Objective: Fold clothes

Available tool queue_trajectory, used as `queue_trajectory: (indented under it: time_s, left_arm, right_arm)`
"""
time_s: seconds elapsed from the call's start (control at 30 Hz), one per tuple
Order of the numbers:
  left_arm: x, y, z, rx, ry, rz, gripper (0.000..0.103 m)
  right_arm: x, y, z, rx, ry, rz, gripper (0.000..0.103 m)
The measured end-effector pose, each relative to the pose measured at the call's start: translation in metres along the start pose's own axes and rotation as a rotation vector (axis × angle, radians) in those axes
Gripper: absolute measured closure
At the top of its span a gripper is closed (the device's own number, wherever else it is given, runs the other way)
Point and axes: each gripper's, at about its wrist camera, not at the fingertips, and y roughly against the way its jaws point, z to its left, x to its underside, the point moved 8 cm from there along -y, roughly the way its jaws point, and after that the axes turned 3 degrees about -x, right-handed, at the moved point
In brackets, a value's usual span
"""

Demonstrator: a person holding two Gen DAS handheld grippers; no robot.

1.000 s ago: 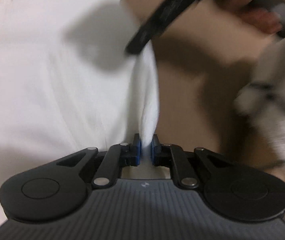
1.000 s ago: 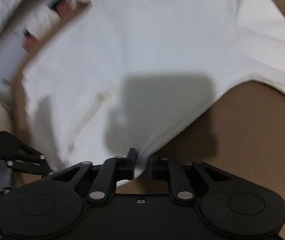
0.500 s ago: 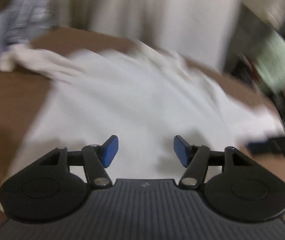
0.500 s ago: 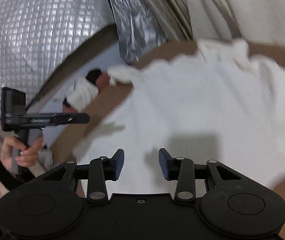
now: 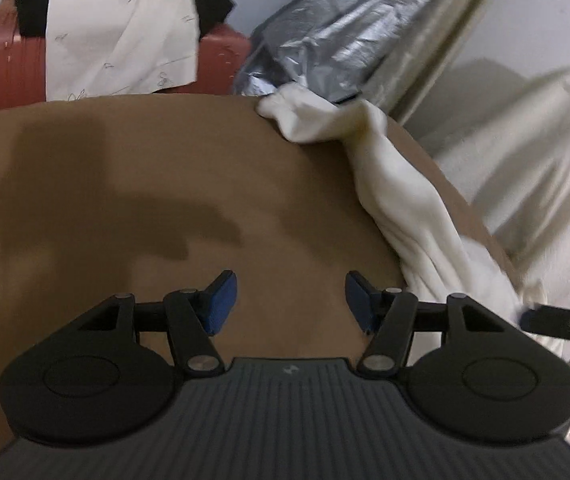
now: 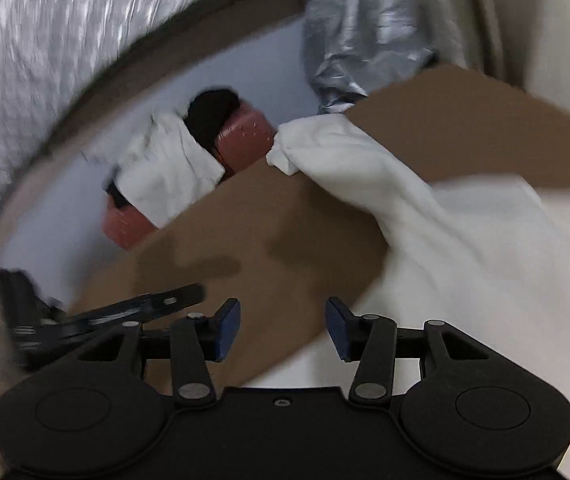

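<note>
left gripper (image 5: 288,300) jaws spread, empty, over bare brown table (image 5: 145,200). right gripper (image 6: 283,330) also spread, empty. white garment (image 6: 465,248) lies crumpled on the table's right side, sleeve end at far edge. red suitcase (image 5: 9,68) behind.

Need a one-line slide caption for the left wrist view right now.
Open left gripper over the bare brown table, white garment bunched along its right edge.

Brown table (image 5: 125,184), red suitcase (image 5: 9,68), crinkled silver foil sheet (image 5: 337,36)
</note>
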Motion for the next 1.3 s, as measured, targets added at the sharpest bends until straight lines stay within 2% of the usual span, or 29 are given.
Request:
queue_trajectory:
  time_s: [0.07,0.13,0.23,0.27,0.3,0.33,0.37,0.4,0.5,0.6,0.67,0.73,0.77,0.83,0.87,0.9,0.93,0.97,1.07,1.1,1.17,1.23,1.27,1.3]
  left_arm:
    - [-0.007,-0.009,0.012,-0.004,0.052,-0.009,0.045]
    - [-0.007,-0.016,0.025,0.001,0.095,0.001,0.045]
    - [-0.01,-0.034,0.05,-0.053,0.157,-0.003,0.045]
    - [-0.01,-0.038,0.052,-0.05,0.173,0.001,0.045]
    - [-0.009,-0.042,0.054,-0.044,0.187,0.007,0.045]
    - [-0.009,-0.046,0.056,-0.038,0.202,0.014,0.045]
    - [-0.01,-0.047,0.055,-0.031,0.206,0.006,0.045]
    - [-0.011,-0.047,0.053,-0.023,0.21,-0.003,0.045]
    - [-0.012,-0.048,0.048,-0.008,0.211,-0.02,0.045]
    - [-0.008,-0.048,0.04,-0.012,0.191,-0.015,0.045]
    - [-0.006,-0.049,0.034,-0.015,0.177,-0.011,0.045]
    - [-0.004,-0.049,0.029,-0.018,0.164,-0.007,0.045]
    - [-0.003,-0.049,0.027,-0.02,0.157,-0.005,0.045]
    - [-0.001,-0.05,0.021,-0.023,0.144,-0.001,0.045]
    - [0.001,-0.052,0.018,-0.024,0.131,0.008,0.045]
    - [0.003,-0.054,0.014,-0.025,0.118,0.017,0.043]
    - [0.004,-0.055,0.011,-0.016,0.115,0.017,0.043]
    - [0.004,-0.055,0.009,-0.006,0.112,0.014,0.043]
    - [0.004,-0.063,0.001,0.054,0.139,0.03,0.042]
    - [0.004,-0.069,-0.003,0.08,0.152,0.059,0.042]
    - [0.001,-0.084,-0.01,0.036,0.104,0.1,0.042]
    - [-0.005,-0.1,-0.018,-0.018,0.05,0.118,0.042]
    - [-0.009,-0.108,-0.022,-0.031,0.032,0.127,0.033]
    - [-0.013,-0.12,-0.024,-0.06,0.033,0.133,0.02]
  right_arm:
    - [-0.03,-0.048,0.008,0.118,0.124,0.022,0.041]
    - [-0.056,-0.091,0.012,0.264,0.252,0.035,0.041]
    - [-0.091,-0.138,0.008,0.429,0.427,0.011,0.041]
    - [-0.097,-0.145,0.001,0.41,0.412,0.003,0.043]
    - [-0.103,-0.151,-0.006,0.391,0.397,-0.005,0.052]
    - [-0.109,-0.157,-0.013,0.372,0.382,-0.013,0.066]
    - [-0.116,-0.162,-0.02,0.349,0.358,-0.024,0.093]
    - [-0.122,-0.153,-0.026,0.292,0.265,-0.056,0.093]
    - [-0.136,-0.098,-0.033,0.113,0.112,-0.243,0.093]
    - [-0.126,-0.05,-0.032,-0.177,-0.044,-0.301,0.092]
    - [-0.101,-0.023,-0.018,-0.288,-0.002,-0.279,0.092]
    - [-0.067,-0.016,-0.006,-0.35,0.075,-0.159,0.092]
    - [-0.045,-0.025,-0.006,-0.343,0.114,-0.028,0.087]
    - [-0.002,-0.041,-0.008,-0.32,0.188,0.229,0.087]
    - [0.009,-0.048,-0.016,-0.25,0.199,0.306,0.083]
    - [0.014,-0.048,-0.024,-0.203,0.191,0.34,0.078]
    - [0.018,-0.047,-0.032,-0.163,0.181,0.367,0.078]
    - [0.013,-0.037,-0.034,-0.191,0.149,0.333,0.076]
    - [-0.013,-0.004,-0.05,-0.289,0.009,0.183,0.042]
    - [-0.021,0.007,-0.057,-0.315,-0.037,0.134,0.04]
    - [-0.031,0.017,-0.076,-0.261,-0.122,0.074,0.04]
    - [-0.033,0.017,-0.099,-0.17,-0.229,0.031,0.04]
    - [-0.033,0.015,-0.111,-0.123,-0.283,0.012,0.04]
    - [-0.033,0.013,-0.122,-0.076,-0.336,-0.007,0.04]
